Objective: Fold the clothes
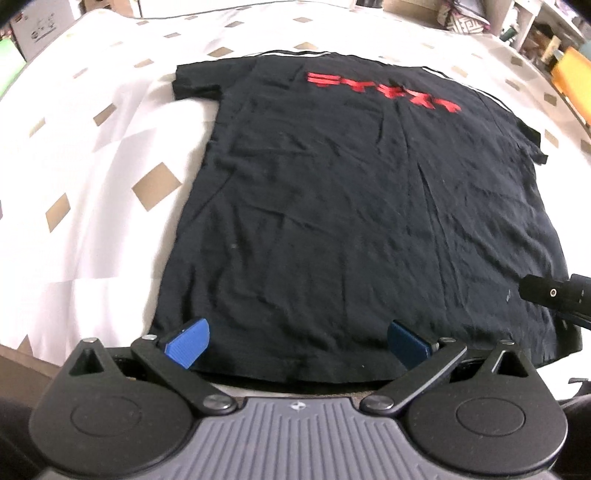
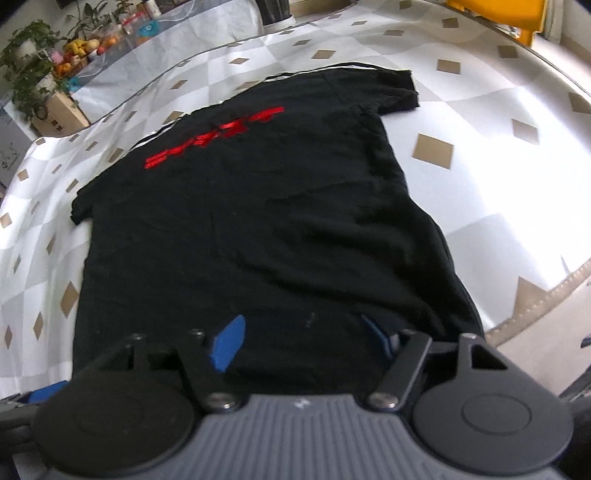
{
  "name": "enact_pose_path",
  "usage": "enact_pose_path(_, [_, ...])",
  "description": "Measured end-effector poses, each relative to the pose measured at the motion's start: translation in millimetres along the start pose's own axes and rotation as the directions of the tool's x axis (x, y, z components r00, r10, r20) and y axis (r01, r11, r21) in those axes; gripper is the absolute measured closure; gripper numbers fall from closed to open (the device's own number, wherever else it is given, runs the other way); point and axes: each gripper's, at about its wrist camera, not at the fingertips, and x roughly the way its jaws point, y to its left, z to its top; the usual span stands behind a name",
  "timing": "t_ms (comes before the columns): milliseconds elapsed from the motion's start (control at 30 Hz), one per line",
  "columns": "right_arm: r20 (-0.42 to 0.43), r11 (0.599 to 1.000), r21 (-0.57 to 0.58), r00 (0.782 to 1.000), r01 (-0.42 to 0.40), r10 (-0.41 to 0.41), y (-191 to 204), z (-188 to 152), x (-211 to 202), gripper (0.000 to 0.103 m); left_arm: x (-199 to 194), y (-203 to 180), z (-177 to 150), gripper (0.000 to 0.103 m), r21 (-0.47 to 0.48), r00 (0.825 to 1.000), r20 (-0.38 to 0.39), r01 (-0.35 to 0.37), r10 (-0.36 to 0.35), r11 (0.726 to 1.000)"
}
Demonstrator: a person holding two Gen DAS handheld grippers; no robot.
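A black T-shirt [image 1: 332, 192] with red lettering [image 1: 384, 90] lies spread flat on a table with a white, tan-diamond cloth [image 1: 74, 177], hem toward me. My left gripper [image 1: 297, 341] hovers over the hem near its left corner, blue pads wide apart, nothing between them. In the right wrist view the same black T-shirt [image 2: 258, 229] fills the middle, and my right gripper [image 2: 303, 339] is above the hem toward its right corner, jaws apart with no cloth pinched. A black part of the right gripper [image 1: 554, 295] shows at the left view's right edge.
The table's front edge [image 2: 535, 306] runs close to the hem at the right. Plants and fruit [image 2: 74, 48] sit beyond the far left of the table. Shelves and an orange object [image 1: 569, 77] stand at the far right. Cardboard boxes [image 1: 37, 29] are at the back left.
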Motion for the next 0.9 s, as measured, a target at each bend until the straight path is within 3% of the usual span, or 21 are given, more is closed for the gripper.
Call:
enact_pose_path(133, [0.013,1.0,-0.027,1.0,0.008,-0.008,3.4,13.8,-2.6,0.053,-1.1,0.4,10.8,0.0,0.005,1.0,0.0,0.0,0.0,1.0])
enact_pose_path(433, [0.043,0.994,-0.102,0.999,-0.029,0.034,13.4,48.3,-11.1,0.061,-3.9,-7.1,40.1,0.0,0.019,1.0,0.004,0.006,-0.006,1.0])
enact_pose_path(600, [0.039,0.989,-0.143,0.998,-0.042,0.048,16.6,67.9,-13.3,0.071,-4.7,-15.3,58.8,0.021,0.057,1.0,0.013,0.01,-0.011,0.998])
enact_pose_path(900, [0.046,0.979,-0.199,0.998,-0.036,0.047,20.5,103.1,-6.7,0.071,-0.6,-19.5,94.9,0.032,0.091,1.0,0.032,-0.001,-0.002,0.996])
